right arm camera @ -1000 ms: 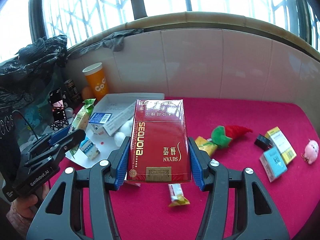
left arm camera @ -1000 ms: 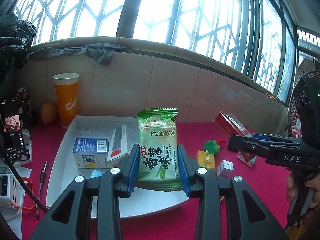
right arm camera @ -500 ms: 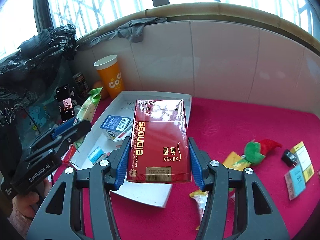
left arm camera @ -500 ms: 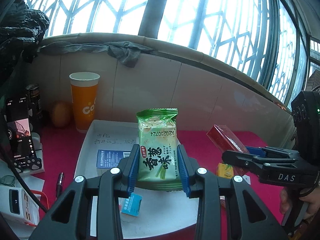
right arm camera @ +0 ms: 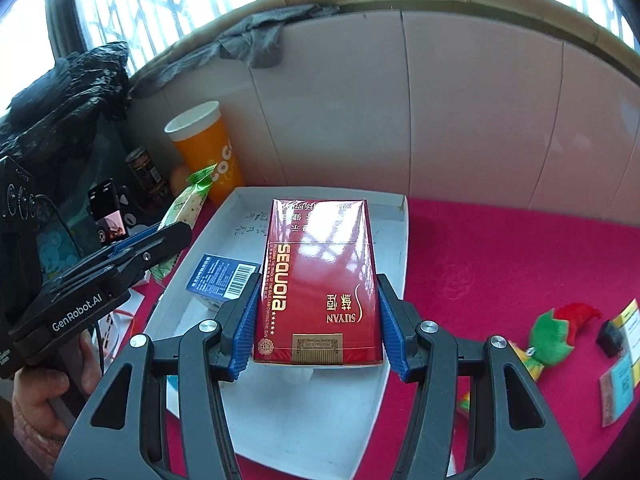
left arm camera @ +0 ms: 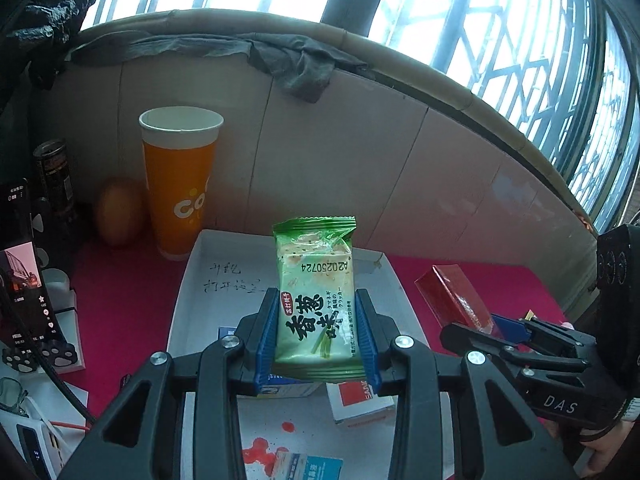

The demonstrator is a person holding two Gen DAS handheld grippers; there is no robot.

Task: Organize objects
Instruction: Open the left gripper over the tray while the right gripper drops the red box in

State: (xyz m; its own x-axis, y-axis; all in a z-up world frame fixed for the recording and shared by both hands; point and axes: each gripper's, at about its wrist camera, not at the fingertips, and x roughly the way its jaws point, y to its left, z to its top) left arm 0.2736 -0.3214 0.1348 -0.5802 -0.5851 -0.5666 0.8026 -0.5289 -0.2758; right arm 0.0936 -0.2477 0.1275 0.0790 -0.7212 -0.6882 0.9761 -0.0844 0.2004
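Gripping a green snack packet [left arm camera: 314,300] between its blue fingers [left arm camera: 267,336], the left gripper [left arm camera: 316,340] holds the packet upright above the near part of a white tray [left arm camera: 188,280]. Both finger pads press on the packet's sides. The right gripper [right arm camera: 318,320] is likewise closed on a red cigarette box [right arm camera: 318,280], clamped by its long edges and held over the same tray [right arm camera: 400,248], with its printed face towards the camera. The tray sits on a bench covered in red cloth [right arm camera: 500,260], against a tiled wall. Inside the tray lie a blue box with a barcode [right arm camera: 224,280], a white and red box [left arm camera: 360,404] and a small blue and white packet [left arm camera: 308,466]; handwriting marks the tray floor. An orange paper cup [left arm camera: 180,184] stands just beyond the tray's far left corner, with a brown egg-shaped object [left arm camera: 118,210] beside it and a dark can [left arm camera: 54,176] further left. To the right of the tray on the cloth lie a green and red soft toy [right arm camera: 556,332] and several small boxes [right arm camera: 622,368], well apart from the tray. A hand [right arm camera: 44,396] holds the left gripper's handle.
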